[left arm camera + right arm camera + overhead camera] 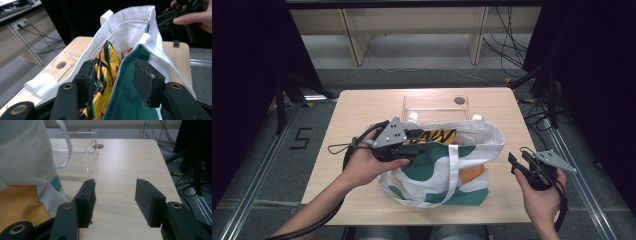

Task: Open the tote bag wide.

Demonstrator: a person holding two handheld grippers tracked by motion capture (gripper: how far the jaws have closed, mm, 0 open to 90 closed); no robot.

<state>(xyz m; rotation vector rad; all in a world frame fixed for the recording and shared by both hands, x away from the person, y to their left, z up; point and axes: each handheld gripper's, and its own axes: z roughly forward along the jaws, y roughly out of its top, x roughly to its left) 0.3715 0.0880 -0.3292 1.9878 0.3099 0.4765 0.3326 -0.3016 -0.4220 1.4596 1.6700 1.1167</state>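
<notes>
The white canvas tote bag with green and orange patches [447, 165] lies on the wooden surface [357, 107]. The left claw [113, 80] gapes around its rim and the yellow-and-black foil snack packet [106, 67], gripping neither. Closing could pinch fabric too. The right claw [115, 200] is open, empty.

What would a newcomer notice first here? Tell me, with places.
The white, green and orange tote bag in the middle of the wooden table draws the eye first, with a shiny yellow snack packet poking out of its open top. The left gripper reaches into that opening, its jaws straddling the packet and the bag's front wall. The right gripper waits open over the table's right edge, and a clear plastic box sits behind the bag.
</notes>
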